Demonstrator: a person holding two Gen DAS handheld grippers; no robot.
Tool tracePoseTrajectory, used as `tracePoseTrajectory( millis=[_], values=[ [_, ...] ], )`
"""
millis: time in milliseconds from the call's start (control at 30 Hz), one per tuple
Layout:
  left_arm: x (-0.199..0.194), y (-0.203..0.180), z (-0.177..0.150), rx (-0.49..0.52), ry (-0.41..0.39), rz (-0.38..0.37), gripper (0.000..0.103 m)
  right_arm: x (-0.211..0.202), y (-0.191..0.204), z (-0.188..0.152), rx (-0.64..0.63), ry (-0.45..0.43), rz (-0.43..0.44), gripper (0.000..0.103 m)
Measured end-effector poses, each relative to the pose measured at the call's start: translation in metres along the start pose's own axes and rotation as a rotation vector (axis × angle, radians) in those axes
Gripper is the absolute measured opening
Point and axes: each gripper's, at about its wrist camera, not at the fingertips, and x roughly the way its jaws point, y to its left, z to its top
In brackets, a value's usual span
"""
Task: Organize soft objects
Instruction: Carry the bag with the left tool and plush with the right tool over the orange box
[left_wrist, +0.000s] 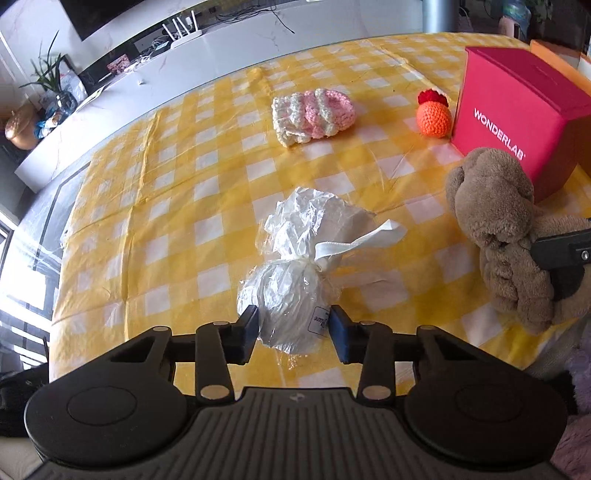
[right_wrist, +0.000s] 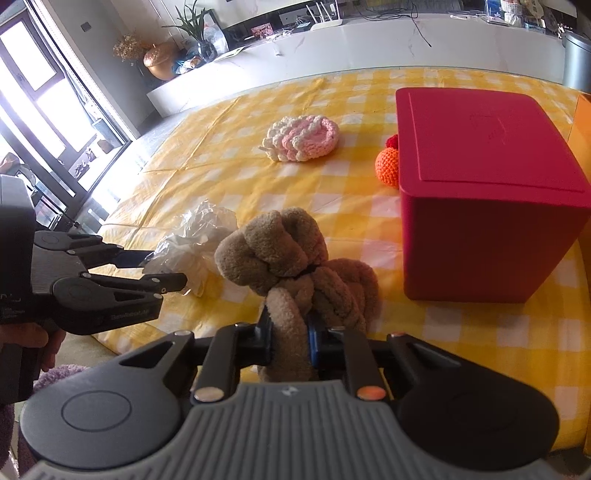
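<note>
A clear plastic bag (left_wrist: 291, 295) holding something white, tied with a white ribbon, lies on the yellow checked tablecloth (left_wrist: 177, 221). My left gripper (left_wrist: 294, 328) stands over its near end with both pads against its sides. The right wrist view shows the same gripper (right_wrist: 166, 269) at the bag (right_wrist: 192, 240). My right gripper (right_wrist: 290, 339) is shut on a limb of a brown plush toy (right_wrist: 280, 243), which also appears at the right in the left wrist view (left_wrist: 495, 206). A pink and cream crocheted piece (left_wrist: 314, 114) and an orange crocheted ball (left_wrist: 434, 120) lie farther back.
A closed red box (right_wrist: 480, 184) stands right of the plush toy, with the orange ball (right_wrist: 388, 170) against its far left corner. An orange box edge (right_wrist: 583, 129) shows behind it. Something fluffy and purple (left_wrist: 580, 387) sits below the table's near edge. A white counter runs behind the table.
</note>
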Motion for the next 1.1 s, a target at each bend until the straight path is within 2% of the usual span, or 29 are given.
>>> tracePoseTrajectory(
  millis=[133,333,467,567,800,967,1100],
  values=[
    [-0.034,0.003,-0.004,-0.110,-0.039,-0.038,0.045,-0.021,0.001,-0.002,0.000,-0.028,0.018,0.015],
    [-0.088,-0.006,-0.010,-0.255,-0.083,-0.139,0.045,-0.059,0.001,-0.008,0.012,-0.090,0.036,0.015],
    [-0.119,-0.019,-0.013,-0.331,-0.116,-0.227,0.045,-0.090,-0.005,-0.015,0.019,-0.152,0.027,0.015],
    [-0.135,-0.032,-0.012,-0.379,-0.127,-0.322,0.045,-0.116,-0.013,-0.021,0.031,-0.202,0.019,0.015],
    [-0.162,-0.079,0.008,-0.362,-0.147,-0.464,0.045,-0.179,-0.041,-0.037,0.042,-0.318,-0.055,0.015],
    [-0.170,-0.126,0.034,-0.292,-0.160,-0.524,0.045,-0.212,-0.065,-0.043,0.035,-0.364,-0.142,0.015],
    [-0.169,-0.157,0.057,-0.276,-0.148,-0.599,0.045,-0.235,-0.087,-0.046,0.043,-0.394,-0.208,0.015]
  ],
)
